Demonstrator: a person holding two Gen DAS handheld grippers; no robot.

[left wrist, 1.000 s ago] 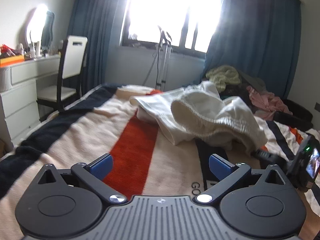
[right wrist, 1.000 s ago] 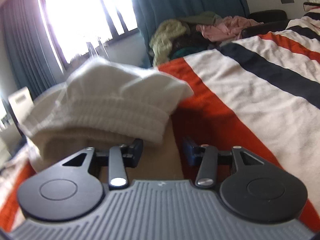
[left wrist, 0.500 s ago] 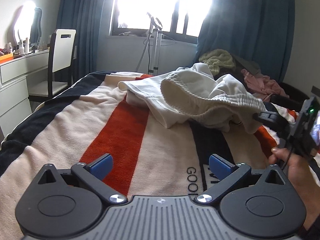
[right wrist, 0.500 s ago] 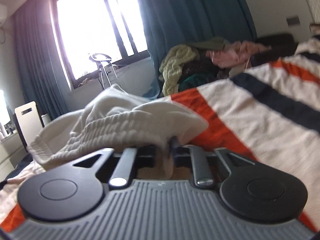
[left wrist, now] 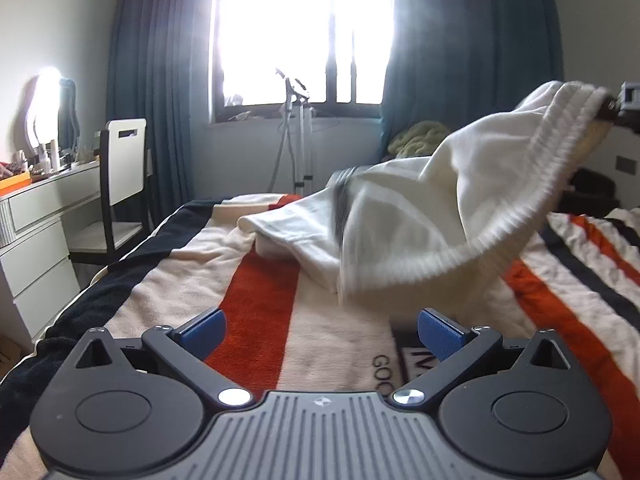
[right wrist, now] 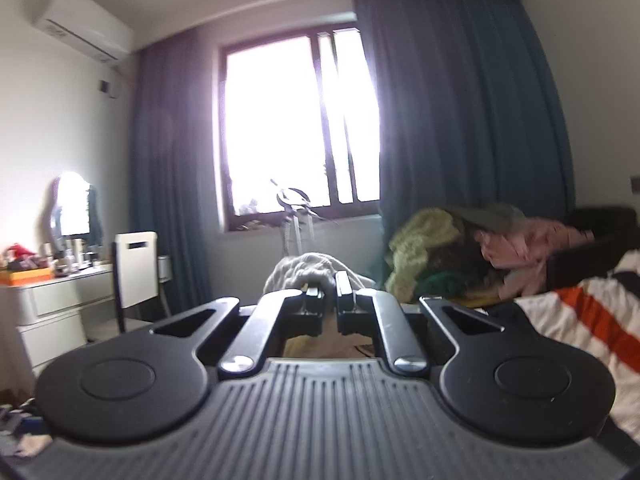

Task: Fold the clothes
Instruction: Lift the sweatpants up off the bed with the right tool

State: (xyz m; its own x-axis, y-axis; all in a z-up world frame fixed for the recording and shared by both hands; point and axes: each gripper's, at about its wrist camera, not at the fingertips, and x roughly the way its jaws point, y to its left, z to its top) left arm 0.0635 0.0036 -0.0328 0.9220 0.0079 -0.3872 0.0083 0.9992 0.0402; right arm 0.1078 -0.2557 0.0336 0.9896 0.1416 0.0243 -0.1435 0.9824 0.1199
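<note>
The right hand-held gripper [right wrist: 329, 302] is clamped on the ribbed hem of a white sweater [left wrist: 440, 216], holding that edge high while the rest trails onto the bed [left wrist: 256, 300]. The left hand-held gripper [left wrist: 320, 330] hangs wide open and empty, just short of the cloth. This looks like the lifting-out step; next the left probably needs to catch a second hem corner. The striped blanket faces a bright window [left wrist: 304, 32], a white chair [left wrist: 124, 160] and a clothes pile [right wrist: 460, 248].

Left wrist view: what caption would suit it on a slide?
Open left gripper waits over the striped bed while the right gripper lifts a white sweater by its ribbed hem.
</note>
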